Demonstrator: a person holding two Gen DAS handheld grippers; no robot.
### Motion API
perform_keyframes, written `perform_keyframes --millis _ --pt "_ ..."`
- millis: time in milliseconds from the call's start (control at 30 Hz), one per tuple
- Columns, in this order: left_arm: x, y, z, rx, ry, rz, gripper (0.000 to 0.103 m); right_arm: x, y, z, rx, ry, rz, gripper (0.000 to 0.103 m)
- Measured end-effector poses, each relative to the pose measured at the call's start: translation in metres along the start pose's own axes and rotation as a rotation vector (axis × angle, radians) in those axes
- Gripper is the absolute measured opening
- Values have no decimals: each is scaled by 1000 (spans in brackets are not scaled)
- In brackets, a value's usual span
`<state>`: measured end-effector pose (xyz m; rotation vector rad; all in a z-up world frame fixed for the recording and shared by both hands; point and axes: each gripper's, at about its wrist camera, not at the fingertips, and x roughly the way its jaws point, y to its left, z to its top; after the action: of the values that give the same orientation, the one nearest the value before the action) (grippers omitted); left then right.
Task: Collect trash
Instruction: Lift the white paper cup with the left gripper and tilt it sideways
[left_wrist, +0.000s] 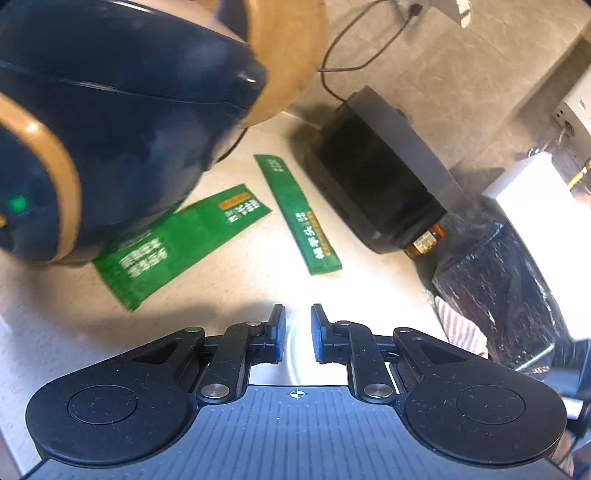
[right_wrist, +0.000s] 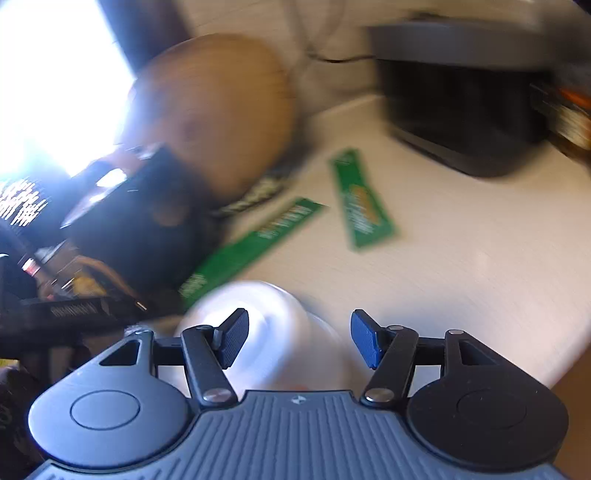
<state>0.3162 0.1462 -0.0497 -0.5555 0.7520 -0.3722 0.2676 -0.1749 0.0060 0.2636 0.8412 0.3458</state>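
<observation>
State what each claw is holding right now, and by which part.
Left claw: nothing, narrow gap with bare counter between the pads. Right claw: open around a blurred white object; no firm grip can be told.

Two flat green sachet wrappers with white printed lettering lie on a pale countertop, near each other but not touching. The narrower one (left_wrist: 297, 214) rests in the open, its length running toward a dark box-shaped appliance (left_wrist: 380, 177) just beside it, while the broader one (left_wrist: 177, 243) has one end tucked beneath a navy and wood-toned rounded device (left_wrist: 110, 122). In the blurred right wrist view a white, rounded object (right_wrist: 273, 332), too smeared to identify, sits nearest the camera
</observation>
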Motion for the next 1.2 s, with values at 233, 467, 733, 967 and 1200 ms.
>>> perform_keyframes --millis 233,467,733,967,1200 --pt "18 -46 -17 145 138 -32 24 -22 -78 -63 342 25 23 64" --pt "31 -66 -26 196 169 -30 29 -9 -108 -106 491 73 149 64" --pt "45 -82 -27 178 259 -36 31 -6 -109 -111 503 35 235 64" --pt "48 -83 11 162 114 17 25 -32 -111 -101 451 -60 157 64" --pt "110 -61 6 40 234 7 19 -21 -106 -101 403 -34 148 64"
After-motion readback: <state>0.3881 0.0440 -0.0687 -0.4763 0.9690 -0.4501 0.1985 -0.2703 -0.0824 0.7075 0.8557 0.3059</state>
